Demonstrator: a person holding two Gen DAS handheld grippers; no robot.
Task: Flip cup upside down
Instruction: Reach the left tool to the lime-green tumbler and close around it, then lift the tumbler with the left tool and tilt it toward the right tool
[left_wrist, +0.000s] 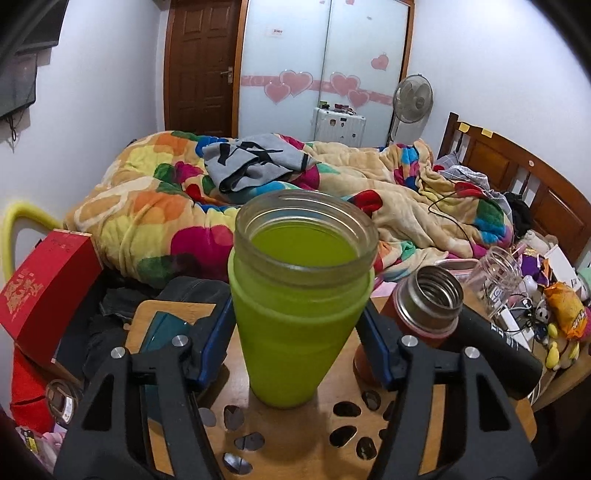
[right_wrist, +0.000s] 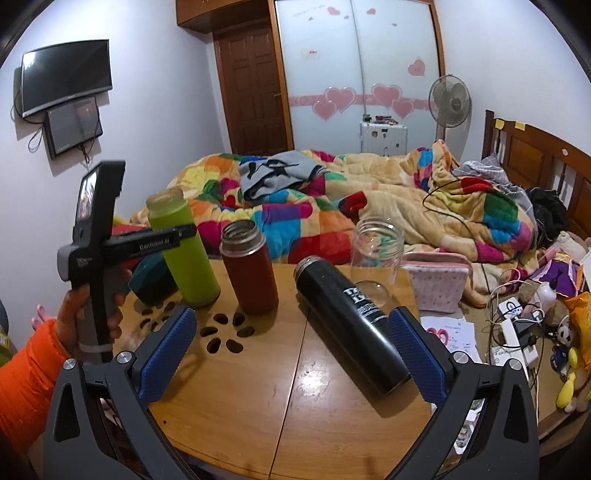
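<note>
A lime green cup (left_wrist: 295, 317) with a clear glass mouth stands upright, mouth up, on the wooden table (left_wrist: 280, 435). My left gripper (left_wrist: 297, 343) has its blue pads against both sides of the cup's body, shut on it. In the right wrist view the green cup (right_wrist: 184, 251) stands at the table's left, with the left gripper (right_wrist: 162, 240) clamped around it. My right gripper (right_wrist: 291, 354) is open and empty above the table, with a black bottle (right_wrist: 351, 325) lying between its fingers and beyond.
A red-brown flask (right_wrist: 251, 269) stands upright beside the green cup. A clear glass jar (right_wrist: 373, 258) stands behind the black bottle. A pink pouch (right_wrist: 439, 280) and cables lie at the right. A bed with a colourful blanket (right_wrist: 332, 206) lies behind the table.
</note>
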